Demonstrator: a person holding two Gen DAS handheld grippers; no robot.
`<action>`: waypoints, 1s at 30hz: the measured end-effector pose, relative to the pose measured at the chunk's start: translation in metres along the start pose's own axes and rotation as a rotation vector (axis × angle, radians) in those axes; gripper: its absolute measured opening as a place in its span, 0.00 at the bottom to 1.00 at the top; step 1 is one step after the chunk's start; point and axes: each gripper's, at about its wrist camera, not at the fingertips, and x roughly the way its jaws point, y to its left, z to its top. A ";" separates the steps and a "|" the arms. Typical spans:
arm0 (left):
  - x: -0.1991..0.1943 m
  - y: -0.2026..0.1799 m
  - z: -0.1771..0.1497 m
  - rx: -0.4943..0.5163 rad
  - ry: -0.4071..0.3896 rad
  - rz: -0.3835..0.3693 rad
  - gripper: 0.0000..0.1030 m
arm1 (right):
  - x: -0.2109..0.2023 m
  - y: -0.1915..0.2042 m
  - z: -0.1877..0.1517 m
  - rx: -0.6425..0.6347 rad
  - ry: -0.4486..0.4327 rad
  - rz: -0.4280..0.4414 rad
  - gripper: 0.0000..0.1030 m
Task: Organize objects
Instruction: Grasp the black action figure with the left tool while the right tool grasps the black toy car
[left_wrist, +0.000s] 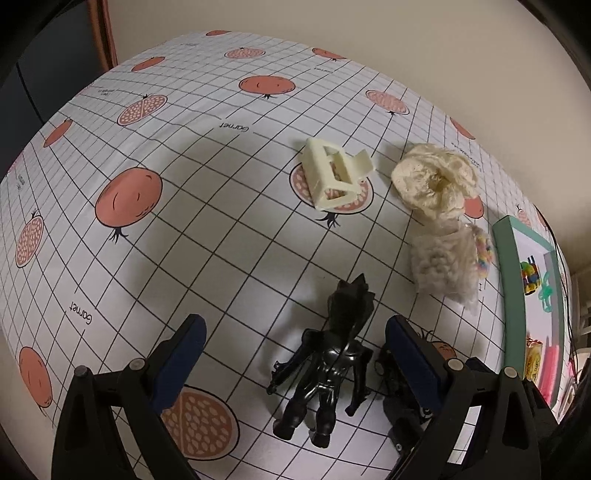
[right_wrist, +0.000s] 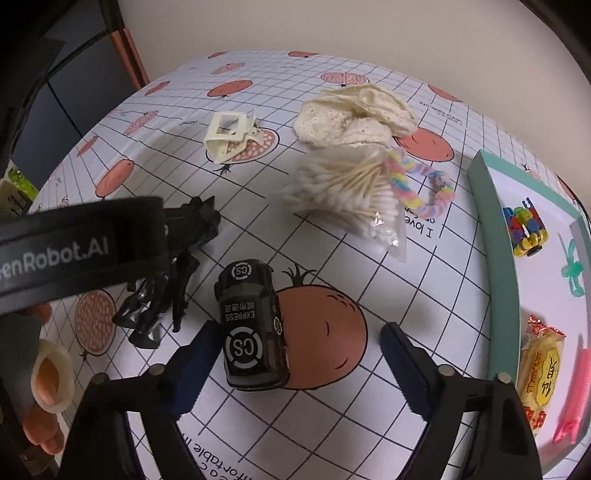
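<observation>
Between the parted fingers of the left gripper (left_wrist: 295, 354) lies a glossy black figure (left_wrist: 325, 373), flat on the table, its long axis running away from the camera with the spiky head far and the feet near; neither pad touches it, so the jaws are released. Just right of it, partly behind the right-hand finger, sits a dark toy van (left_wrist: 402, 410). From the right wrist camera that toy van (right_wrist: 253, 325) reads clearly: lettered "EXPRESS", lying lengthwise along the right gripper (right_wrist: 295, 354), close against the left finger, the jaws spread wide and gripping nothing. Only this view shows the left gripper's black body (right_wrist: 81, 243) over the figure and a hand (right_wrist: 44, 391) at the lower left. Farther off lie a cream hair claw (right_wrist: 231, 136), a cream cloth (right_wrist: 354, 114), a bag of cotton swabs (right_wrist: 343, 184) and a pastel scrunchie (right_wrist: 421, 184) touching that bag. At the right, a green-rimmed tray (right_wrist: 484, 229) holds a colourful block toy (right_wrist: 526, 232), a snack packet (right_wrist: 541, 373), a green clip (right_wrist: 572, 269) and a pink comb (right_wrist: 578, 395). Covering the table is a gridded tablecloth (left_wrist: 192, 206) printed with pomegranates, against a plain beige wall (left_wrist: 406, 33).
</observation>
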 end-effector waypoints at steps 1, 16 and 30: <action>0.000 0.000 0.000 0.000 0.001 0.000 0.95 | -0.003 -0.004 -0.002 0.006 -0.005 -0.001 0.83; 0.002 -0.006 -0.004 0.014 0.017 -0.010 0.86 | -0.016 -0.021 -0.004 0.069 -0.030 0.017 0.36; 0.005 -0.013 -0.003 0.027 0.038 -0.033 0.49 | -0.021 -0.053 -0.007 0.185 -0.037 -0.004 0.35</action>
